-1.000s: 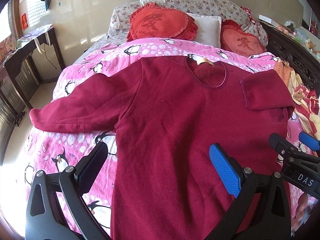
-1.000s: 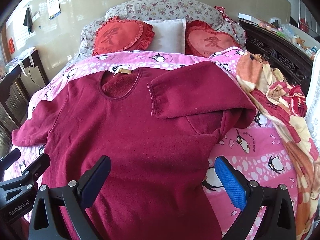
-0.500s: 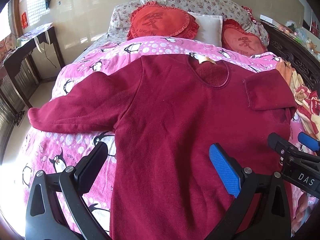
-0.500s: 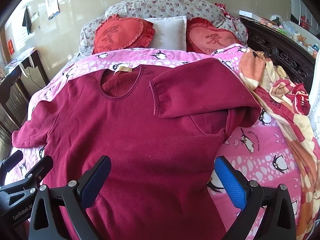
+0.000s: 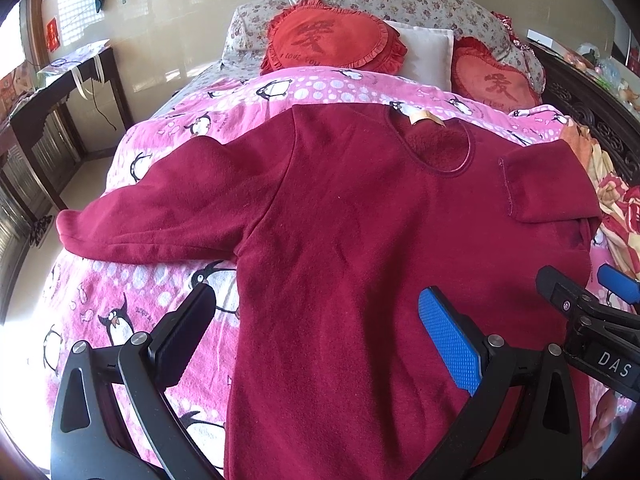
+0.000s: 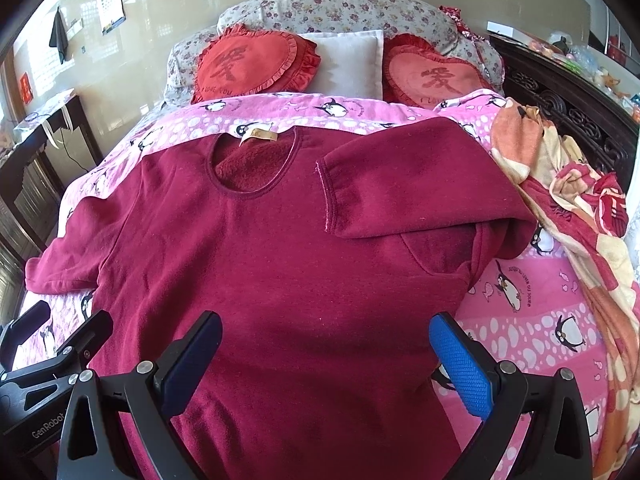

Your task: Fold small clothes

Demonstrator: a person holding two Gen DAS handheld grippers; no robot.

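Note:
A dark red long-sleeved fleece top (image 5: 352, 240) lies face up on the pink penguin blanket (image 5: 120, 304), neck towards the pillows. Its right sleeve (image 6: 420, 188) is folded in across the chest, cuff near the neckline (image 6: 252, 168). Its left sleeve (image 5: 160, 216) lies stretched out to the left. My left gripper (image 5: 316, 336) is open and empty above the top's lower left part. My right gripper (image 6: 326, 354) is open and empty above the lower middle of the top (image 6: 280, 280). Each gripper shows at the edge of the other's view.
Two red heart cushions (image 6: 256, 64) and a white pillow (image 6: 348, 64) lie at the bed's head. A crumpled orange and red patterned blanket (image 6: 572, 200) lies along the right side by a dark carved bed frame (image 6: 580, 120). A dark side table (image 5: 52, 100) stands at the left.
Both grippers have drawn slightly closer to the top and stay open. The top has not moved; its right sleeve stays folded.

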